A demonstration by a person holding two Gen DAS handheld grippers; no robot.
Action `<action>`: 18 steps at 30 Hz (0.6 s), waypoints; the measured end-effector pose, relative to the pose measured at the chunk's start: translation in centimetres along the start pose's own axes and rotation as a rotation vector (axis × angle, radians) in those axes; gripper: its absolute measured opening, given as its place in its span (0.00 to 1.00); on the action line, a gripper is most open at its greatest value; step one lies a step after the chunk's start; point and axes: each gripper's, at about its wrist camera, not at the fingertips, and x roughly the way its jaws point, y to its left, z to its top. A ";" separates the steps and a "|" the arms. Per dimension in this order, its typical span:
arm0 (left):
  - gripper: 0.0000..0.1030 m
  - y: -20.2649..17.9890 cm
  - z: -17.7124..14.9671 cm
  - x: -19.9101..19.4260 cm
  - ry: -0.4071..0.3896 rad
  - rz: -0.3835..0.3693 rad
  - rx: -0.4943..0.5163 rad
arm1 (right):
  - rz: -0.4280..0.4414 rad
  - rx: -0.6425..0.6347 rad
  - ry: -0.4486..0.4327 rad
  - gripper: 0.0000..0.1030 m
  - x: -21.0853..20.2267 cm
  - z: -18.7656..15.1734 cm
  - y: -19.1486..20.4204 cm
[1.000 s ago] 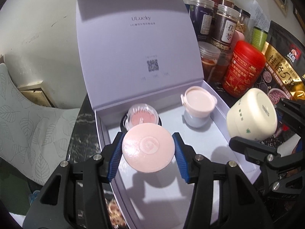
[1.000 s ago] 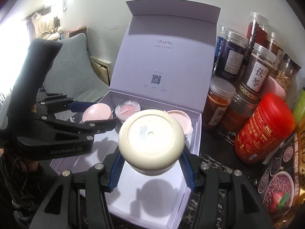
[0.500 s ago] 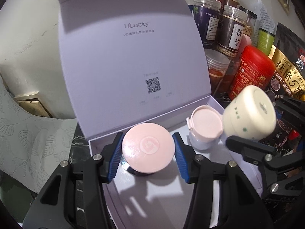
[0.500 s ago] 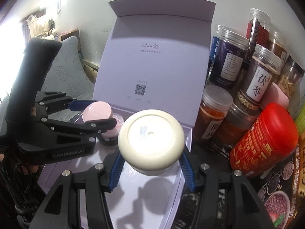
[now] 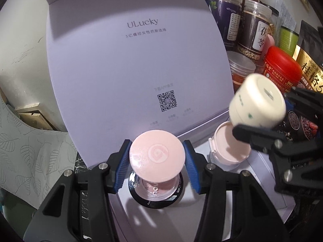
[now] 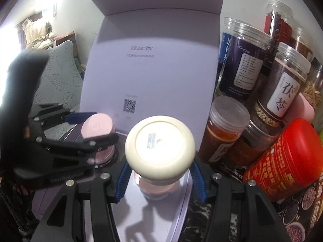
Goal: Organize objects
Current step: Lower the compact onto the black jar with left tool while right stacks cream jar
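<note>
My left gripper (image 5: 157,157) is shut on a pink round jar (image 5: 157,157) and holds it just above a clear pink compact on a black base (image 5: 156,193) inside the open lilac gift box (image 5: 268,183). My right gripper (image 6: 159,162) is shut on a cream jar (image 6: 159,148), held bottom-up over a pink-lidded pot (image 6: 156,189) at the box's right side. In the left wrist view the cream jar (image 5: 258,102) hangs above that pot (image 5: 228,151). The box lid (image 5: 131,60) stands upright behind.
Clear jars of dried goods (image 6: 282,88), an orange-filled jar (image 6: 226,125), a red tin (image 6: 286,161) and a printed food pouch (image 5: 310,66) crowd the right of the box. A grey leaf-pattern cushion (image 5: 24,149) lies to the left. A black marble counter (image 6: 197,217) shows under the box.
Both grippers have moved forward and down toward the back of the box. The pink jar now sits over the compact, and the cream jar over the pink-lidded pot.
</note>
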 end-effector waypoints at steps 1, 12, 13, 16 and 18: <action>0.48 -0.1 0.0 0.0 -0.004 0.002 0.002 | -0.003 0.003 -0.002 0.53 0.2 0.2 -0.2; 0.48 -1.0 -0.5 0.4 0.004 0.007 0.020 | -0.018 -0.019 0.047 0.54 2.1 -0.3 0.0; 0.48 -1.0 -0.6 0.5 0.008 0.004 0.018 | -0.018 -0.023 0.050 0.54 2.4 -0.3 -0.1; 0.48 -0.9 -0.8 0.6 0.020 -0.006 0.007 | -0.009 -0.035 0.060 0.54 2.8 -0.4 0.2; 0.48 -0.9 -0.9 0.7 0.025 -0.012 0.002 | 0.001 -0.041 0.066 0.54 3.1 -0.5 0.5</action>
